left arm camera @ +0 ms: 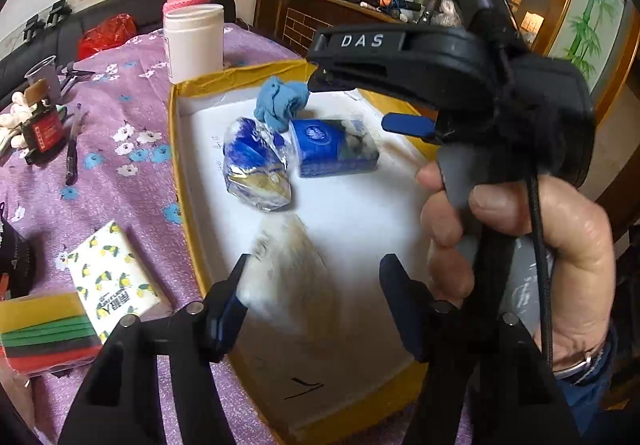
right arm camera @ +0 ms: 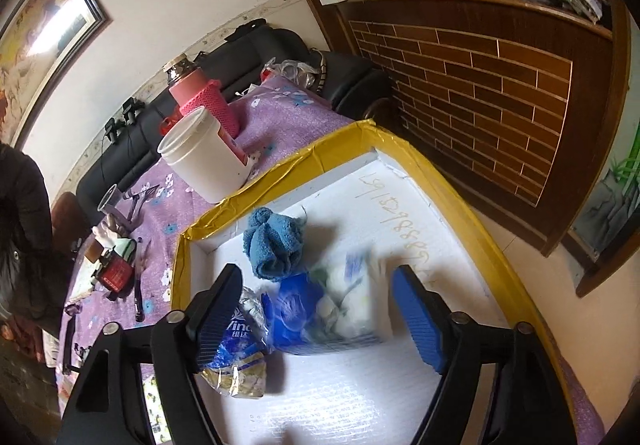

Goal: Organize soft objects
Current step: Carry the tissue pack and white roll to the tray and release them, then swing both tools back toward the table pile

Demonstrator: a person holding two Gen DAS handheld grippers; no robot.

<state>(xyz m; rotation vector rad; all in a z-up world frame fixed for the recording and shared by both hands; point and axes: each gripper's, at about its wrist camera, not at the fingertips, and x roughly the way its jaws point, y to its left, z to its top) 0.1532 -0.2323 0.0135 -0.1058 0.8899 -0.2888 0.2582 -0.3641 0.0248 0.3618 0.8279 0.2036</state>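
My fingers [right arm camera: 418, 319] wear ribbed matt blue rubber pads on black plastic arms. Below them, a white foam tray [right arm camera: 404, 189] with a pebbled surface is edged in glossy yellow tape. Inside lie a fuzzy blue terry-cloth towel [right arm camera: 272, 241] and two tissue packs [left arm camera: 336, 149] in crinkled, shiny plastic film. The bench [left arm camera: 120, 117] carries a matt purple floral cloth, a smooth white plastic jar [left arm camera: 195, 41], and a paper-patterned tissue pack [left arm camera: 114, 271].

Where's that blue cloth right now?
The blue cloth lies bunched up inside the yellow-rimmed box, near its far left corner. The blue tissue pack and the crinkly packet sit just in front of it.
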